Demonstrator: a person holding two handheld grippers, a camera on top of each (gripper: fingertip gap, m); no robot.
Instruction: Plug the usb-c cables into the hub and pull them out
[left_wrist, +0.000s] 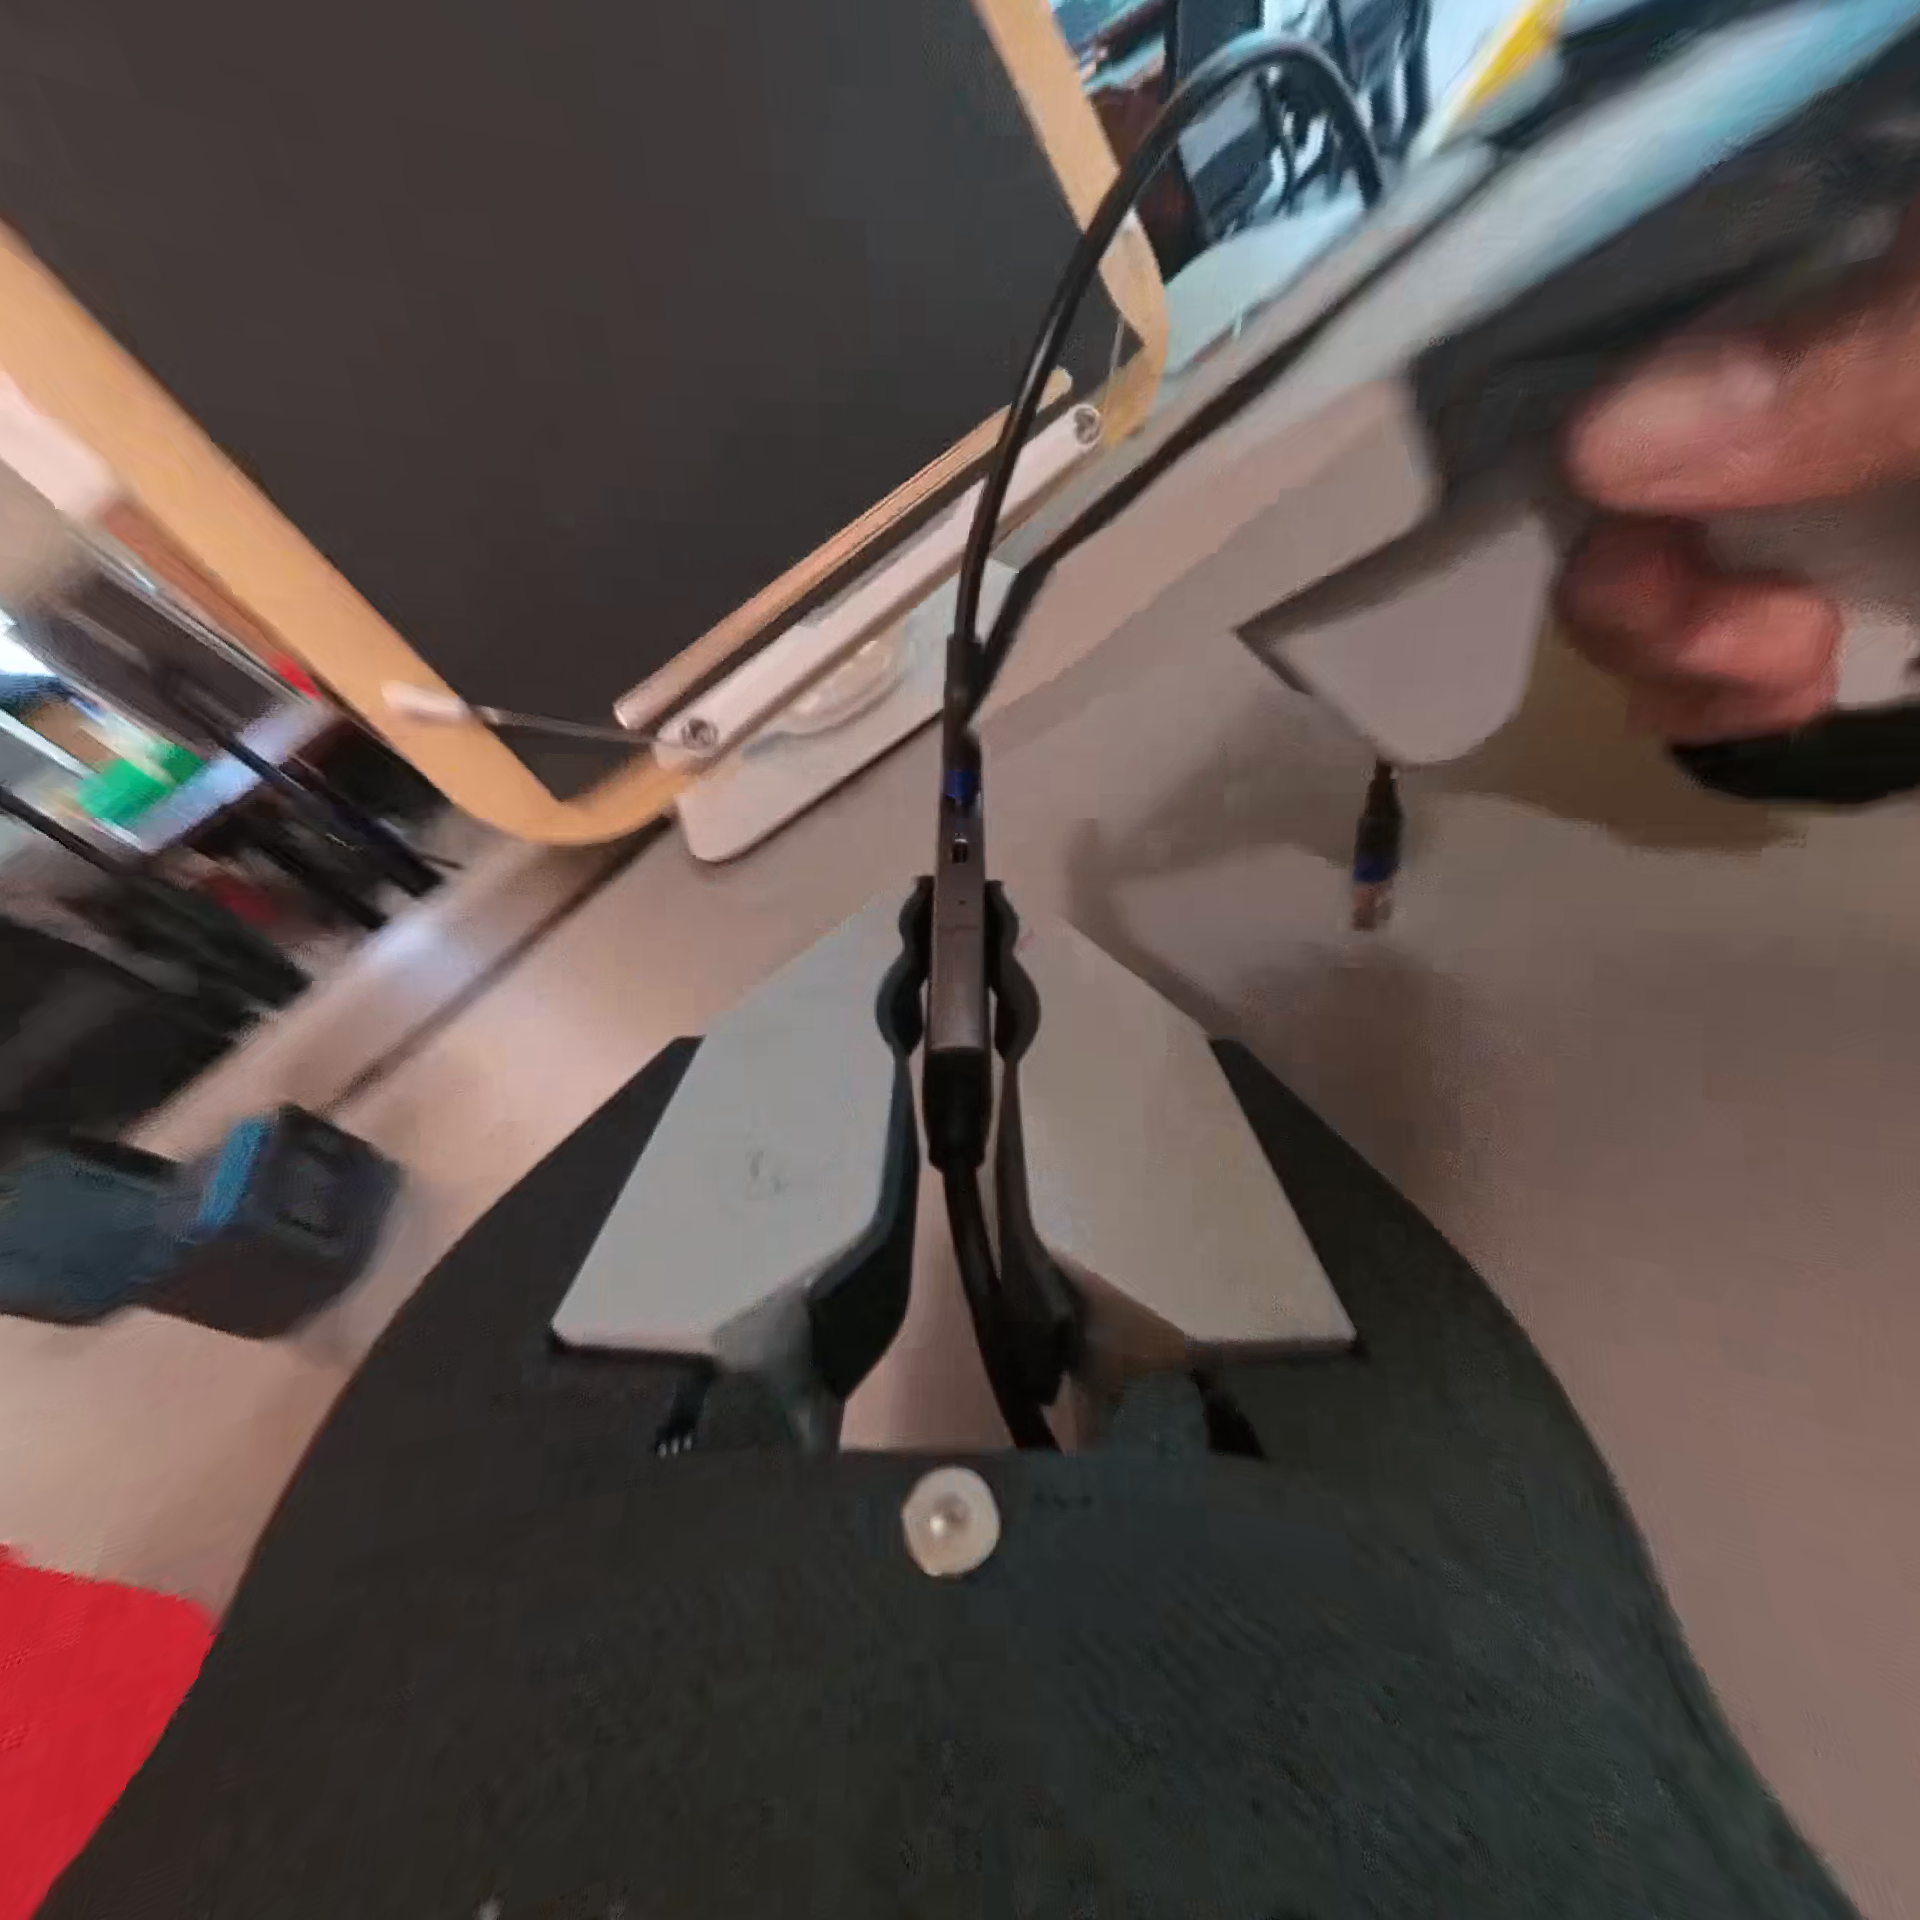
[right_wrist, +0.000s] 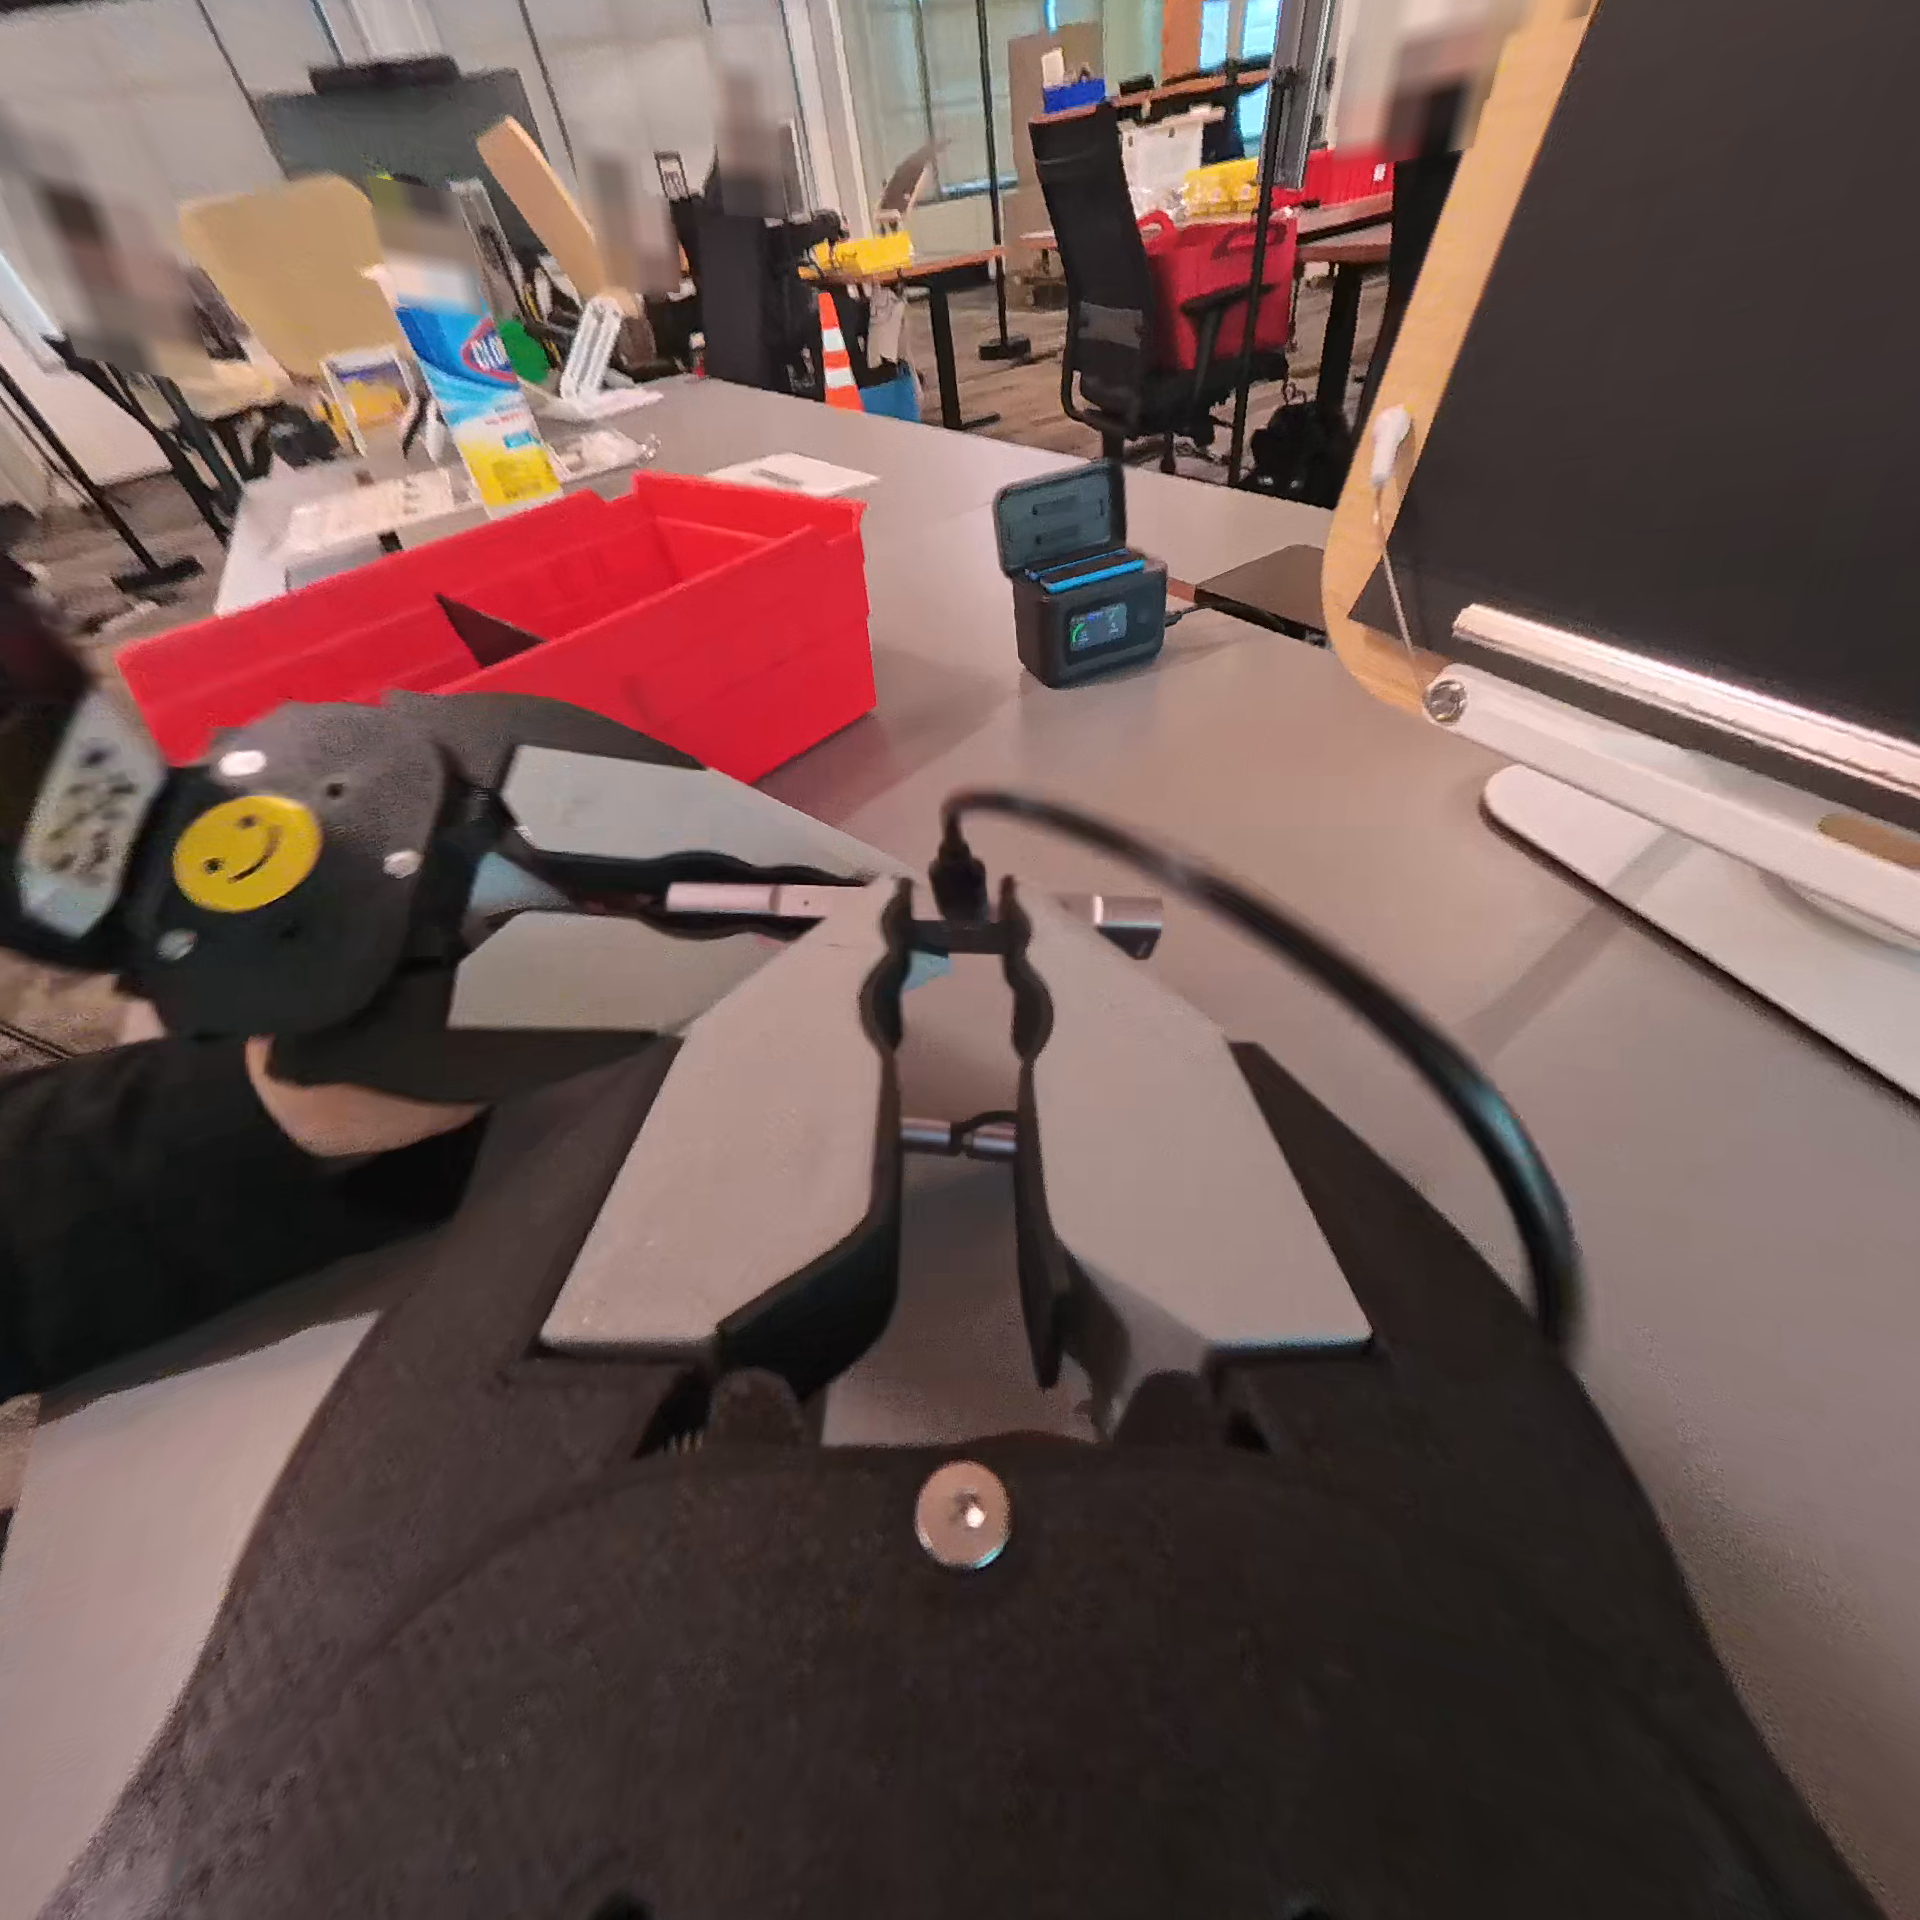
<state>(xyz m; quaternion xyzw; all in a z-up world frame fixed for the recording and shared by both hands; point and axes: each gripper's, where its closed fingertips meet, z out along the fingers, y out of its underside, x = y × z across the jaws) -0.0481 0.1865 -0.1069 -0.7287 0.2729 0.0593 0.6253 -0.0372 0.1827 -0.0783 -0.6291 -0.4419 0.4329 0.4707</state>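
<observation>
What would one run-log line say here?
left gripper: shut on hub | right gripper: shut on cable plug | cable plug: apart from hub

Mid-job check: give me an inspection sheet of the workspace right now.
Surface: grey table.
Job's things: hub; plug, not in the hub.
Clutter: red bin, charger case.
Grippers: left gripper shut on hub; right gripper shut on plug.
Cables: black cable loops right from the plug.
Surroundings: monitor, chair.
</observation>
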